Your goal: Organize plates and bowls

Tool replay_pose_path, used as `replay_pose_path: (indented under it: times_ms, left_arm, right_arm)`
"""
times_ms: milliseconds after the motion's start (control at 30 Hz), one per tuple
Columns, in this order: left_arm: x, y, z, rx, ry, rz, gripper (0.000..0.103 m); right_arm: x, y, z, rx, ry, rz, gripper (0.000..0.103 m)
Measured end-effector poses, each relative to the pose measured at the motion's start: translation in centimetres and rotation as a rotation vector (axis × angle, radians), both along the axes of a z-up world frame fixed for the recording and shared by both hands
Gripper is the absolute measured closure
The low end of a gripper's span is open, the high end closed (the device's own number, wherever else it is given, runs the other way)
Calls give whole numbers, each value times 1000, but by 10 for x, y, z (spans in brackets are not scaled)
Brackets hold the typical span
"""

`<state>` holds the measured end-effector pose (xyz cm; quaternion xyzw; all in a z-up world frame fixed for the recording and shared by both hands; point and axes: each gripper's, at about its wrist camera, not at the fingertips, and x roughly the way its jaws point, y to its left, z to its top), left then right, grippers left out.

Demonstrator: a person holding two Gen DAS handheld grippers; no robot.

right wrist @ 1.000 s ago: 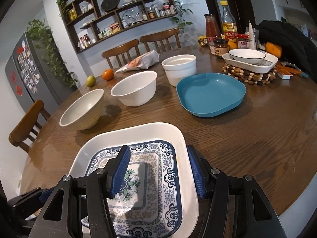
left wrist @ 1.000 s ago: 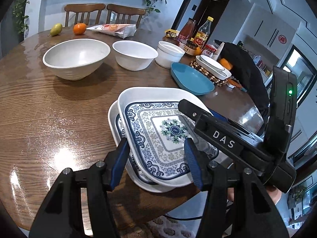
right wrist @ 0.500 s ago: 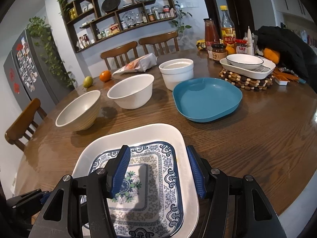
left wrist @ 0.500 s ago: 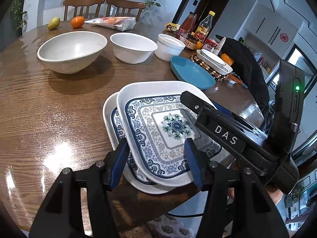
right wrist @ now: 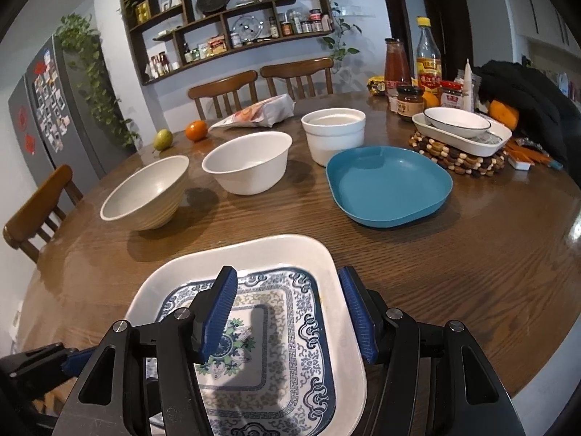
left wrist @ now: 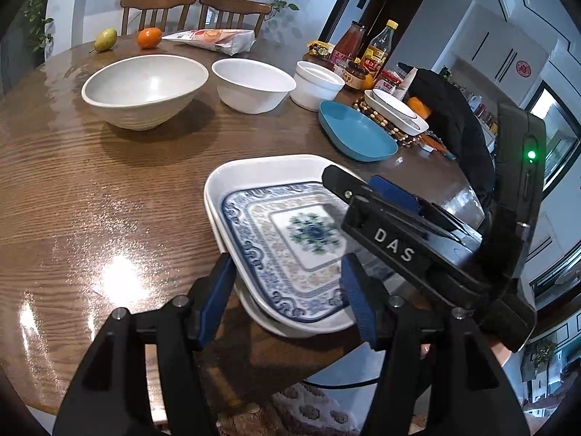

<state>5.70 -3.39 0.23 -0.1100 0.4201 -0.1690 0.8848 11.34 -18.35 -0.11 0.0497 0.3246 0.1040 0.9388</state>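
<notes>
Round wooden table fills both views; near edge and far left side cut off by the frame. Black jacket heaped at the right end, hides whatever sits behind it.

Patterned square plate sits at the near table edge, stacked on a second white plate of which only a rim sliver shows from the left wrist; its pattern is covered. The stack overhangs the table edge on the near side. Top plate's centre motif is motion-blurred in the left view.

Blue plate further back right, empty, apart from the stack. Ribbed bowl, white bowl and straight-sided white dish in a row behind, none touching.

Right gripper: jaws straddle the top plate's right rim, one pad over the plate well, one outside. Can't tell from either view whether the pads actually press on it; its fingertips are partly hidden behind its own body in the left view.

Left gripper: jaws opening, plate corner between the pads, visible gaps both sides, so no grip.

Bottles and jars at the far end: labels unreadable.
</notes>
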Motion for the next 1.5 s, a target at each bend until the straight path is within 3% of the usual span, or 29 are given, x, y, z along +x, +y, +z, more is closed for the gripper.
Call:
replay_pose_path:
  times_ms: [400, 1033, 1133, 1267, 1500]
  left_arm:
    - [-13, 4, 9, -6, -58, -23, 32]
    - [-5, 60, 29, -38, -115, 157, 32]
    - [-2, 70, 34, -33, -124, 173, 32]
    - [5, 89, 42, -30, -127, 217, 32]
    - [28, 125, 63, -63, -96, 291, 32]
  right_arm:
    - [-2, 8, 1, -31, -7, 3, 43]
    - [-7, 13, 18, -26, -38, 5, 43]
    - [-6, 15, 23, -20, -47, 17, 33]
    - [1, 14, 34, 19, -46, 67, 31]
    - [29, 16, 66, 136, 57, 186, 31]
